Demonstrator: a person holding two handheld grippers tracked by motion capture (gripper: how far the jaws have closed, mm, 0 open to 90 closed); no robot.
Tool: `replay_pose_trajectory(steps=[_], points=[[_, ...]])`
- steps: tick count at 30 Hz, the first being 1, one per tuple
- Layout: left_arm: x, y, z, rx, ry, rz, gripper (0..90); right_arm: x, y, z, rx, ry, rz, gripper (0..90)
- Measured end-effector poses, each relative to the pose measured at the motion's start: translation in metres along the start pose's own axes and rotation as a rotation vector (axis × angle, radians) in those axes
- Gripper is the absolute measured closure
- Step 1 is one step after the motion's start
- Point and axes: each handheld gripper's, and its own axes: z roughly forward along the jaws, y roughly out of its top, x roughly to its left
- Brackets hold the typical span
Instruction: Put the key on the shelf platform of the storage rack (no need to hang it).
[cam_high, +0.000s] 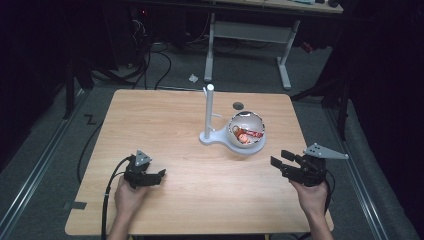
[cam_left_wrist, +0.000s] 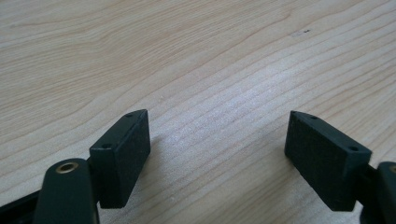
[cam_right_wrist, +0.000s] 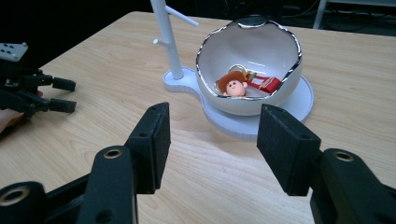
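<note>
high view: both claws open, empty; doll, maybe keychain (cam_high: 246, 135), in bowl (cam_high: 235, 121).

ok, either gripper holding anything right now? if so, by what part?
Nothing is held. The left gripper is open over bare table; the right gripper is open too, short of the bowl with the keychain figure inside.
</note>
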Motion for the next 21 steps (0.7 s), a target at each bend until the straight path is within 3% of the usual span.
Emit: replay_pose_trajectory(steps=[7, 21], points=[[0.0, 0.0, 0.0, 0.0, 0.0, 0.0, 22.6, 0.008, -0.002, 0.004, 0.012, 0.005, -0.034, 45.0], [0.0, 0.0, 0.0, 0.0, 0.0, 0.0, 22.6, 0.013, -0.016, 0.02, 0.0, 0.05, -0.013, 45.5]])
